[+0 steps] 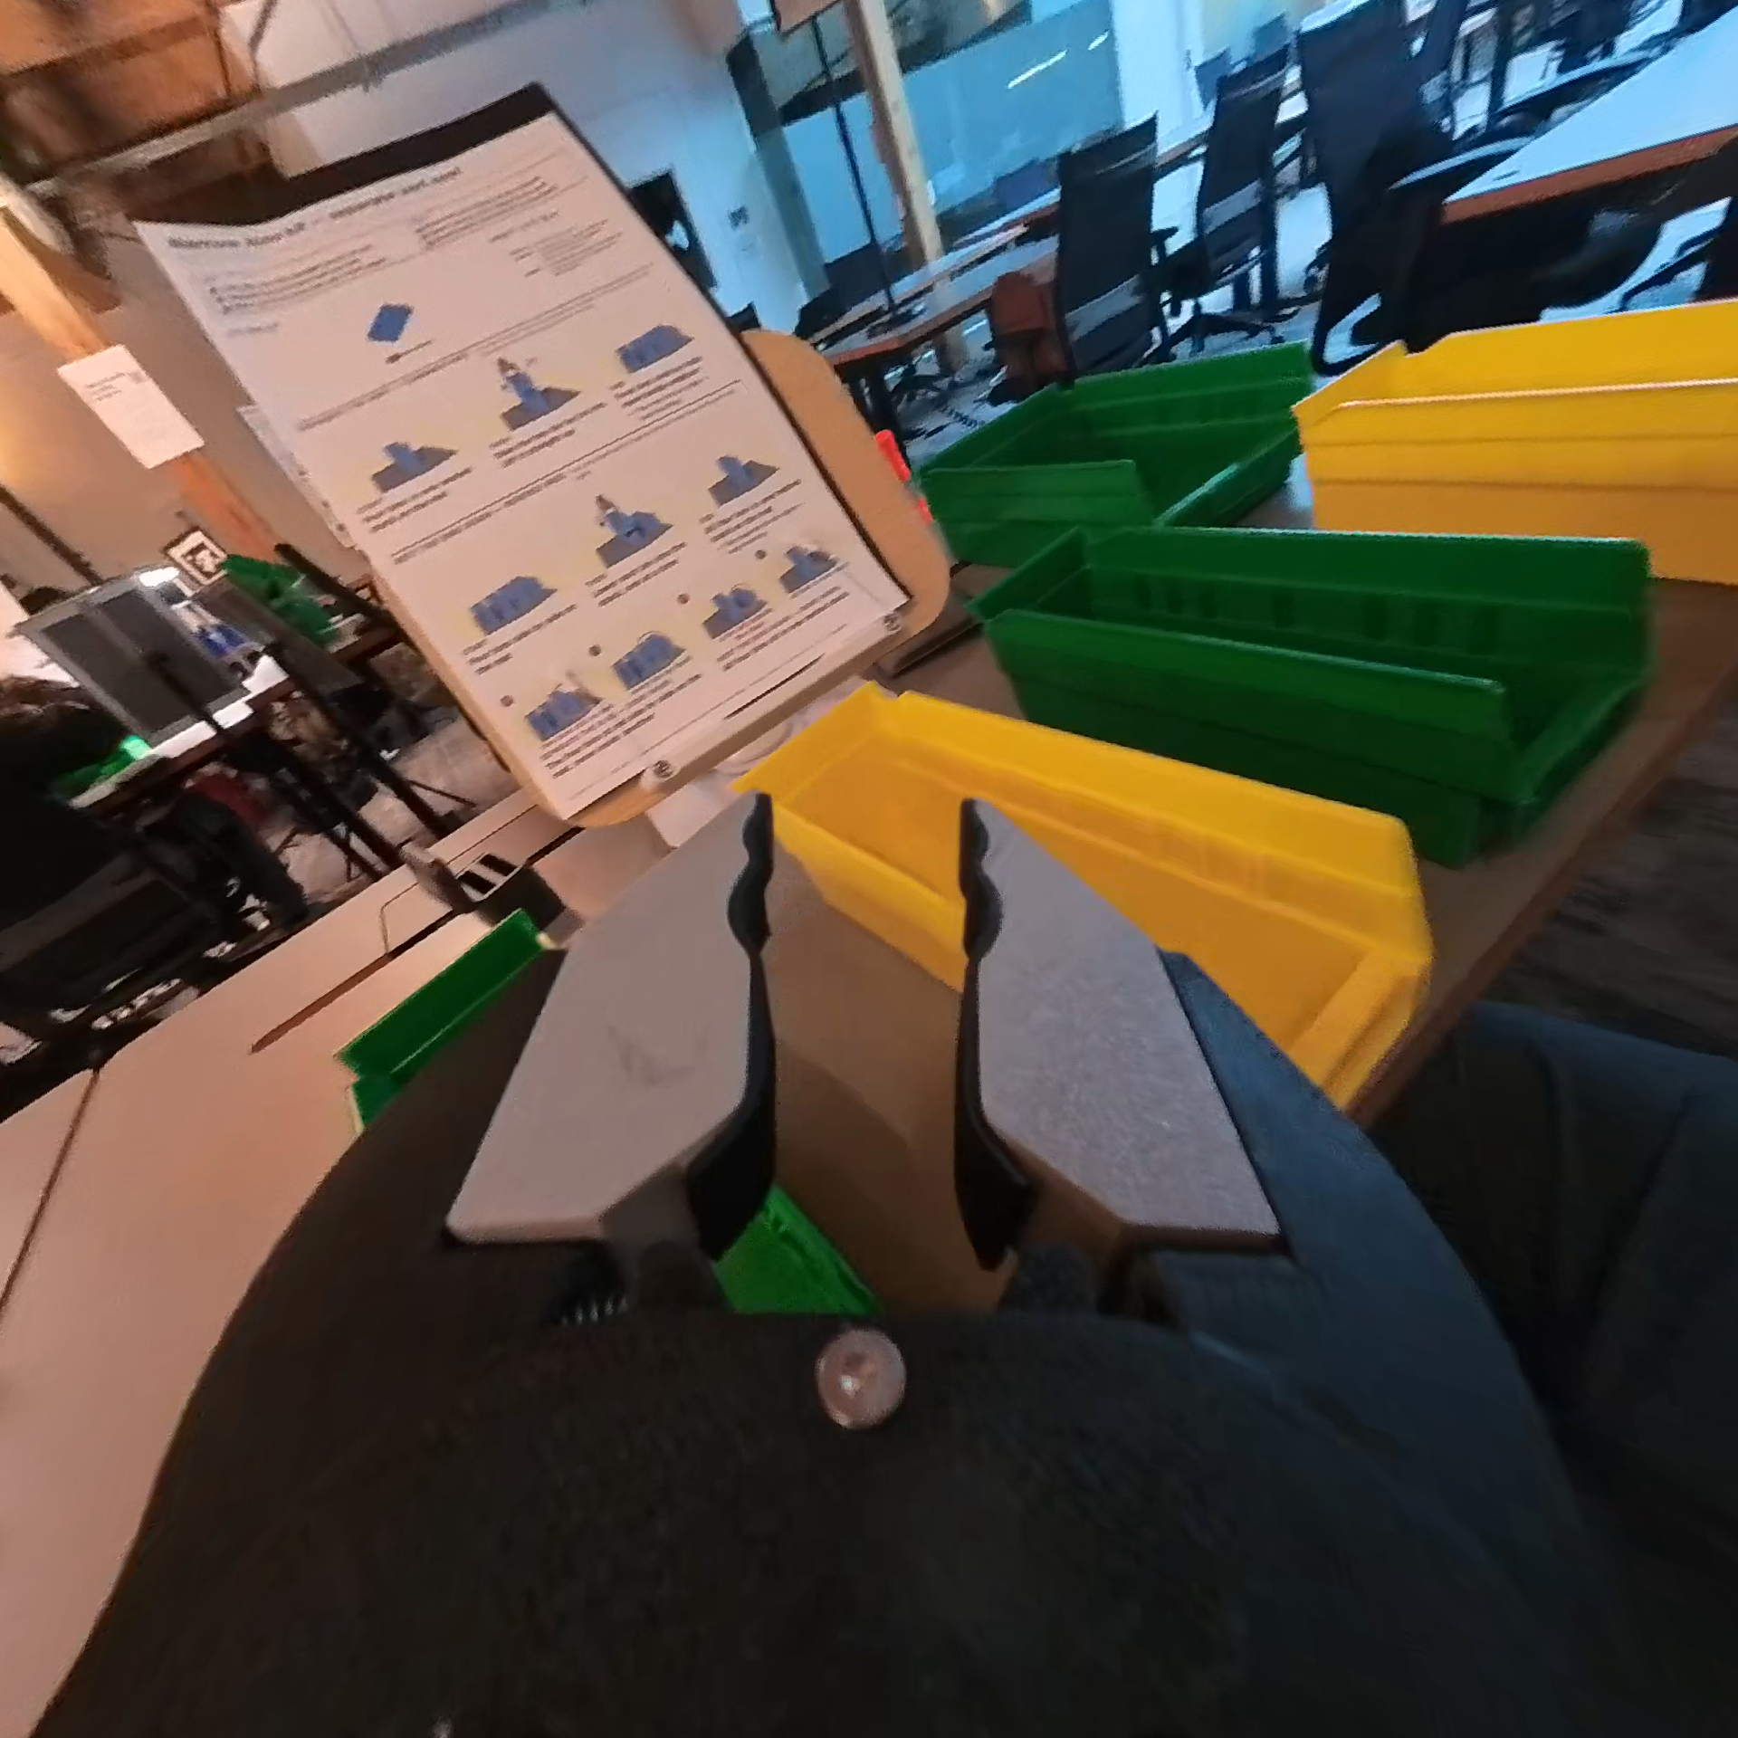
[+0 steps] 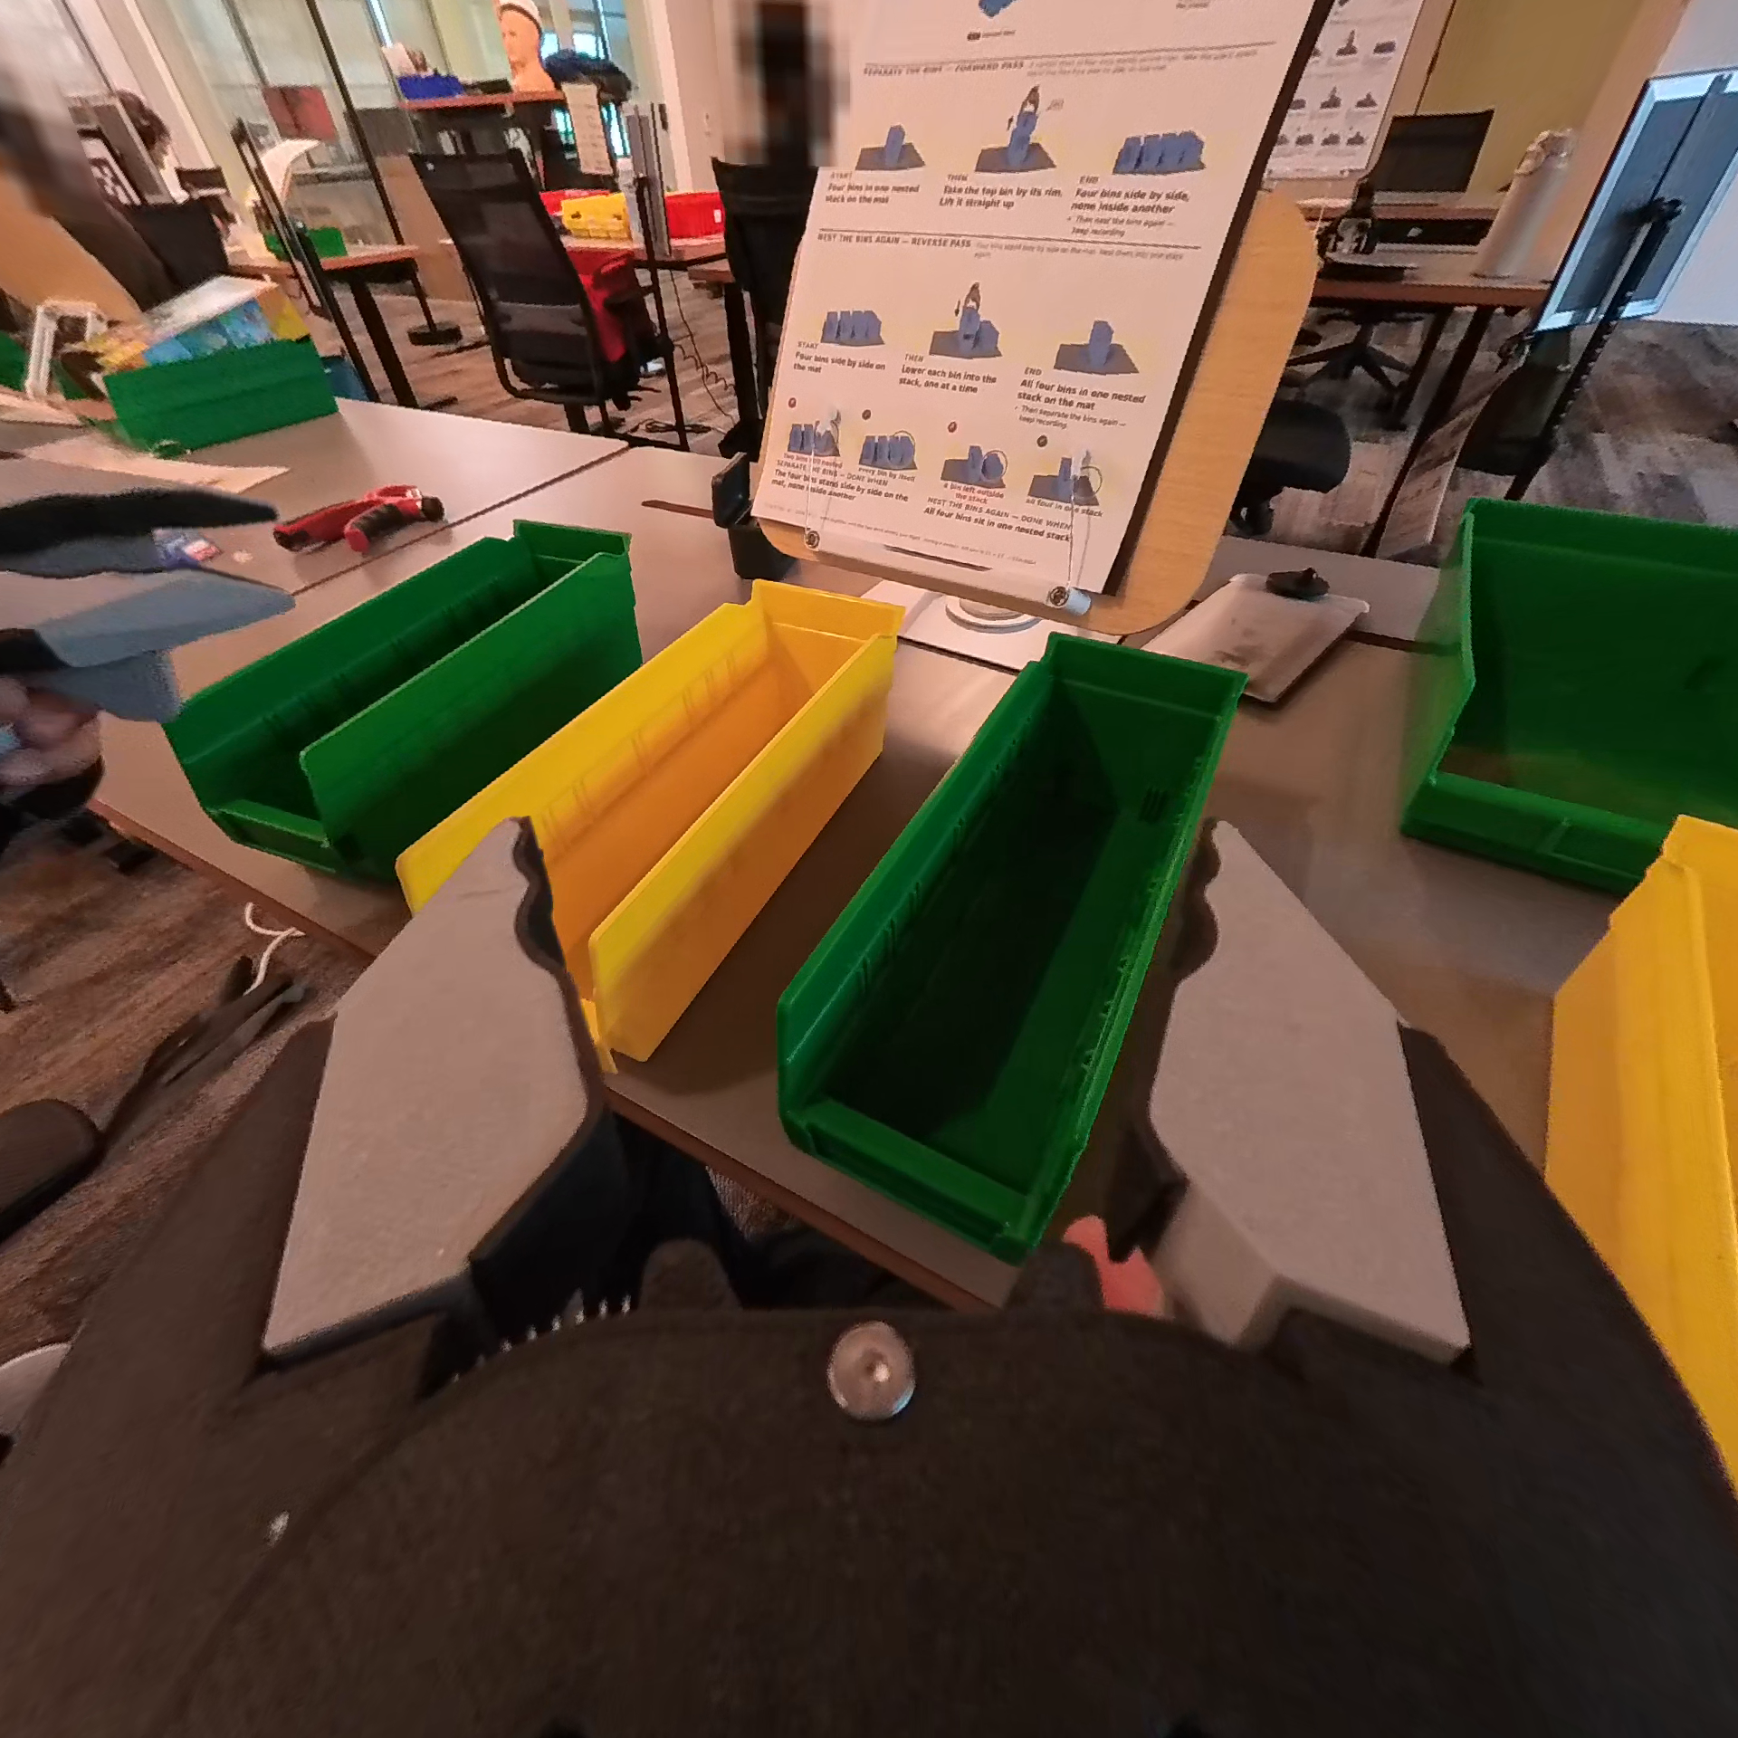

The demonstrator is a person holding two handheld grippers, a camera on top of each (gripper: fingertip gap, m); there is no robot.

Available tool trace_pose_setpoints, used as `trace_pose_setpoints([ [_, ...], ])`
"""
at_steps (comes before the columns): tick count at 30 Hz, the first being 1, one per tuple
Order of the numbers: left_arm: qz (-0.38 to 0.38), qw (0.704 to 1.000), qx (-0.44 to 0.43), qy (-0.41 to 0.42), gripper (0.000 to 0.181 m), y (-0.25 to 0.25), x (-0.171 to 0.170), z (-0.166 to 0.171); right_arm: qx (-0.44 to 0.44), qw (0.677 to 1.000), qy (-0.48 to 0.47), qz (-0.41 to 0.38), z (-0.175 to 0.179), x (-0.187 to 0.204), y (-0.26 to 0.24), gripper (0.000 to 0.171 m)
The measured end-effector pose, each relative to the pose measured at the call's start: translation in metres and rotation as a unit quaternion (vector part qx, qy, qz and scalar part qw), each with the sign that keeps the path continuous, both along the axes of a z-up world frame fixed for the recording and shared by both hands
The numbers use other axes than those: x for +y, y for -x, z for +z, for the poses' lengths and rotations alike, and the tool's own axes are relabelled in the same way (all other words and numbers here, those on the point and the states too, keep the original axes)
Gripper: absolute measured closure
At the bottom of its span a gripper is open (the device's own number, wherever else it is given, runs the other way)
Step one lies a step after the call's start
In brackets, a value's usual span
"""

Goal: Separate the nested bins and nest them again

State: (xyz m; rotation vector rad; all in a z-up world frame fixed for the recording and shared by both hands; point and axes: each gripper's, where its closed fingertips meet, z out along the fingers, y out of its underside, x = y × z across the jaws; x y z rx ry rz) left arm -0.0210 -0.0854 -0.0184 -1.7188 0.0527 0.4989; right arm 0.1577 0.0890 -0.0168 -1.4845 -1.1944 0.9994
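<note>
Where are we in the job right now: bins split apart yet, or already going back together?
Done: the bins look split. In the right wrist view a green bin, a yellow bin and another green bin stand side by side on the table, each empty. In hand: nothing; the right claw and left claw are both open. Left: nesting them again, apparently not begun.

left gripper (image 1: 865,884) up front with fingers parted and nothing between them, yellow bin (image 1: 1176,875) just past the tips, green bin (image 1: 1335,677) behind it, another green bin (image 1: 1129,451) and big yellow bin (image 1: 1524,470) further back, instruction sheet (image 1: 536,451) propped on the left, bit of green bin (image 1: 442,1006) peeking underneath
</note>
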Motion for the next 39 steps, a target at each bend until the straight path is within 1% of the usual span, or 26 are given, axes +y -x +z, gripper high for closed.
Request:
trace_pose_setpoints([
  [4,0.024,1.000,-0.001,-0.009,0.145,0.016,-0.009,0.004,0.007,1.000,-0.005,-0.007,0.003,0.002,-0.002,0.046],
  [6,0.026,0.999,-0.003,-0.023,0.148,0.018,-0.011,0.009,0.004,1.000,-0.007,-0.011,0.002,0.004,-0.003,0.048],
  [8,0.032,0.997,0.008,-0.066,0.164,0.019,-0.016,0.025,-0.003,1.000,-0.004,-0.012,0.000,0.005,-0.003,0.050],
  [10,0.027,0.993,0.029,-0.111,0.170,0.016,-0.022,0.041,-0.004,1.000,-0.002,-0.013,-0.001,0.007,-0.003,0.051],
  [12,0.019,0.991,0.034,-0.126,0.175,0.013,-0.026,0.048,-0.004,1.000,-0.001,-0.016,-0.002,0.008,-0.003,0.051],
  [14,0.014,0.992,0.029,-0.122,0.181,0.013,-0.028,0.048,-0.001,1.000,-0.001,-0.016,-0.001,0.009,-0.003,0.052],
  [20,0.010,0.991,0.022,-0.131,0.181,0.012,-0.030,0.050,0.024,1.000,0.016,0.011,0.006,-0.001,-0.001,0.051],
  [27,0.001,0.989,0.033,-0.142,0.181,0.006,-0.032,0.056,0.036,0.999,0.013,0.006,0.008,0.002,-0.003,0.051],
  [39,-0.050,0.995,0.028,-0.081,0.181,-0.008,-0.018,0.038,0.042,0.999,0.009,0.006,0.011,0.002,-0.003,0.051],
])
